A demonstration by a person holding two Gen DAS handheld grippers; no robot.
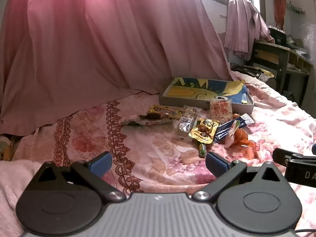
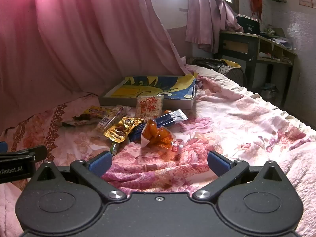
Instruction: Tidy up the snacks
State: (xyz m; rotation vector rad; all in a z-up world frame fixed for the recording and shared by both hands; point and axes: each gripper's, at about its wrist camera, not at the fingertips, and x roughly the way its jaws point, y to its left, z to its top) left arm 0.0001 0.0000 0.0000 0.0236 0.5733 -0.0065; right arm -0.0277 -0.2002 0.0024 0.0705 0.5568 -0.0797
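Several snack packets lie on the floral bedspread in front of a shallow grey box lined with blue and yellow paper. They include a gold packet, an orange packet, a blue stick pack, a red-and-white rice cracker pack leaning on the box, and a yellow packet. My left gripper is open and empty, short of the pile. My right gripper is open and empty, just short of the orange packet.
A pink curtain hangs along the bed's far side. A dark desk with shelves stands past the bed's end at right, with a wire basket beside it. The right gripper's body shows at the left view's right edge.
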